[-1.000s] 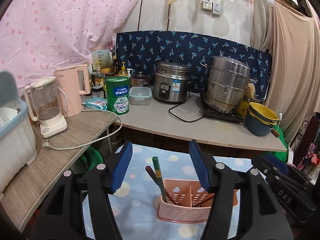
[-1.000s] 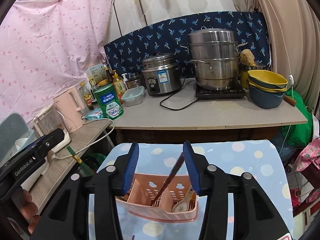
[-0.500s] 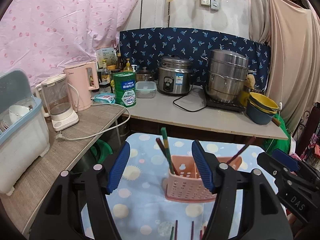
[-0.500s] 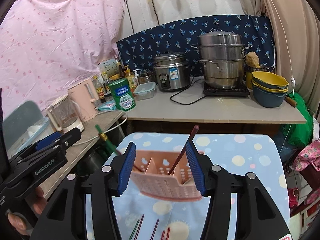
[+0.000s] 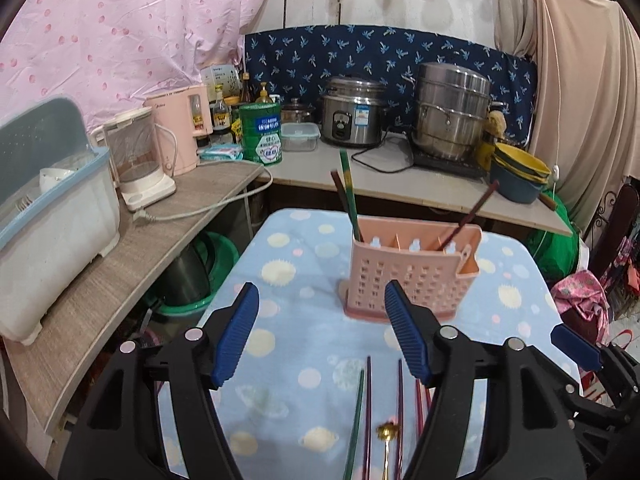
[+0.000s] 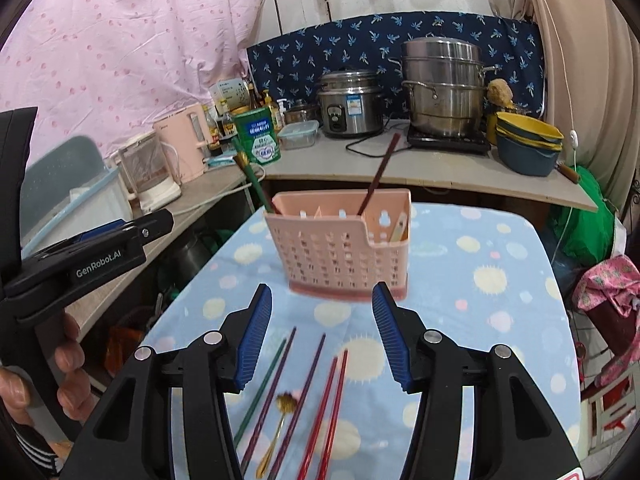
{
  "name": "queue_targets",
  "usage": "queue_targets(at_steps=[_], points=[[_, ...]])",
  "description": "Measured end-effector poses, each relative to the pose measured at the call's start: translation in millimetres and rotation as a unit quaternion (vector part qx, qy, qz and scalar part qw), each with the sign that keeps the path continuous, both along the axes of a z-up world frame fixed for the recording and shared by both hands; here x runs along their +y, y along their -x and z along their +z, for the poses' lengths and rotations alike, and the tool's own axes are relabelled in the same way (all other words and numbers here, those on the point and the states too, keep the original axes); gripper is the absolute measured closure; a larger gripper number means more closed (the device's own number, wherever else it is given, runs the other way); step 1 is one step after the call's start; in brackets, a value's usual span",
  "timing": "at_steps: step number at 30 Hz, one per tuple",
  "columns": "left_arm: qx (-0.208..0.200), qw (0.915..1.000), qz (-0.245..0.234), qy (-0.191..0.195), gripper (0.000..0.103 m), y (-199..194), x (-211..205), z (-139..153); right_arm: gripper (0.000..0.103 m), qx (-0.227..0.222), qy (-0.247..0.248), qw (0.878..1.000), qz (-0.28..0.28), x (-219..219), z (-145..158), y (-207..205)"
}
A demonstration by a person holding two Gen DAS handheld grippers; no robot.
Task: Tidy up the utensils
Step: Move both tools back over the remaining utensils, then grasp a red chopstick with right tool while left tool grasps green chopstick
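A pink slotted utensil basket (image 5: 414, 276) (image 6: 344, 248) stands on the blue spotted cloth. A green chopstick (image 5: 347, 192) and a dark one lean in its left compartment, a dark red chopstick (image 6: 378, 174) in the middle, a pale spoon (image 6: 400, 226) at its right end. Loose on the cloth near me lie a green chopstick (image 6: 260, 390), purple chopsticks (image 6: 298, 396), red chopsticks (image 6: 328, 408) and a gold spoon (image 6: 276, 428). My left gripper (image 5: 322, 334) is open and empty above them. My right gripper (image 6: 320, 334) is open and empty, short of the basket.
The cloth-covered table (image 6: 500, 280) drops off left and right. Behind it a counter (image 6: 400, 164) holds a rice cooker (image 6: 352, 102), steel steamer pot (image 6: 442, 84), stacked bowls (image 6: 528, 144) and green tin (image 6: 258, 136). A side shelf at left carries kettles and a dish rack (image 5: 48, 216).
Both grippers have pulled back and up from the basket. The basket now stands farther off, and the loose chopsticks and gold spoon have come into view below the fingers.
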State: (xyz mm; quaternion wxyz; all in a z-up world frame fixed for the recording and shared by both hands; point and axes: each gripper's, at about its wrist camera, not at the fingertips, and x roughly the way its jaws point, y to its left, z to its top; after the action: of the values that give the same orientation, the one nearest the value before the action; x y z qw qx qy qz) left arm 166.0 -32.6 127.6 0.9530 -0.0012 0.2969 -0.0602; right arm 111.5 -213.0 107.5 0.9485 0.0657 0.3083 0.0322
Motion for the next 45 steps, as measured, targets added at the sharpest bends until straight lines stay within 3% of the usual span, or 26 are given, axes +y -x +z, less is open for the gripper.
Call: queue_targets(at_steps=[13,22,27,31,40,45], points=[[0.076,0.9965,-0.009,-0.033,0.041,54.4,5.3,-80.4,0.052,0.088,-0.018,0.996,-0.008,3.5,-79.8,59.4],[0.121,0.9921,-0.014,-0.032,0.041,73.4,16.3,-119.9,0.052,0.133,-0.016,0.991,-0.015,10.6,-123.0,80.0],[0.142,0.9889,-0.013,-0.041,0.034,82.5,20.3,-140.6,0.052,0.149,-0.011,0.989,-0.016,14.3,-138.2,83.3],[0.159,0.9861,-0.016,-0.045,0.034,87.6,21.9,-154.5,0.055,0.16,-0.006,0.987,-0.016,18.4,-147.9,86.2],[0.171,0.9838,-0.027,-0.047,0.033,96.5,21.5,-168.0,0.075,0.18,0.003,0.984,-0.014,25.7,-164.3,89.6],[0.184,0.9814,-0.033,-0.045,0.033,99.5,20.2,-174.5,0.081,0.178,0.013,0.984,-0.018,27.0,-165.0,91.3]])
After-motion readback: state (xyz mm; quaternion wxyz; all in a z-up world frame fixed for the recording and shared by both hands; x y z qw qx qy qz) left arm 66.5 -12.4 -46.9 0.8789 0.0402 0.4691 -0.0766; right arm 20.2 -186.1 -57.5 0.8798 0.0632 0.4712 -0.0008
